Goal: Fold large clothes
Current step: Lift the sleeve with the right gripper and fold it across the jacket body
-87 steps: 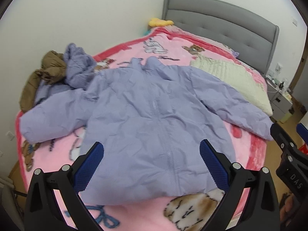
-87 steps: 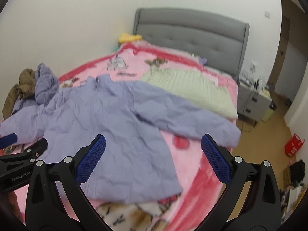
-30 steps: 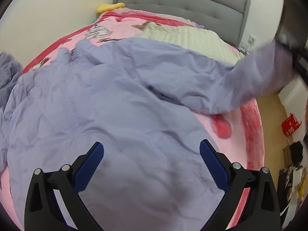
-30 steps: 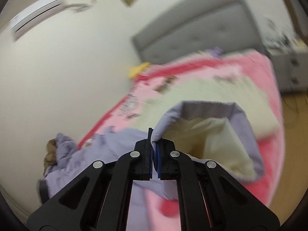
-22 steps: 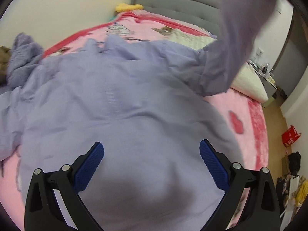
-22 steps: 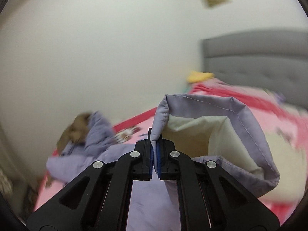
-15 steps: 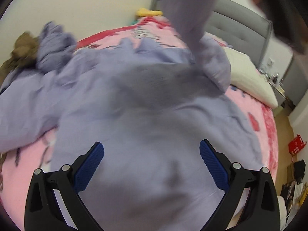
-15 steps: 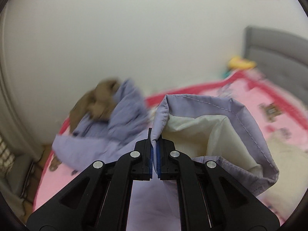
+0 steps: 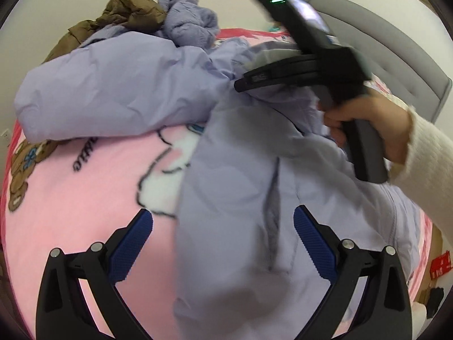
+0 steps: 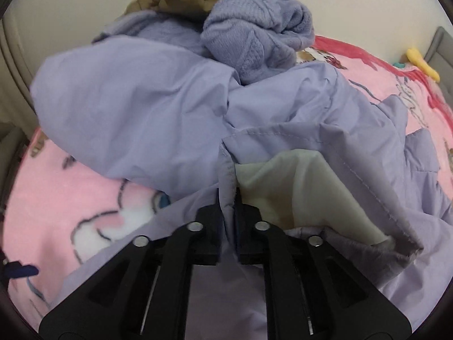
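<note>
Step in hand: sleeve fold. Right gripper (image 10: 227,198) clamps cuff (image 10: 226,170) of lilac jacket (image 9: 254,198), carrying sleeve across body; next, lay it flat w/o bunching, then release. Left gripper (image 9: 223,232) open, hovering over hem. Jacket lies crumpled on bed (image 9: 85,184); clothes pile (image 10: 226,14) beyond.
</note>
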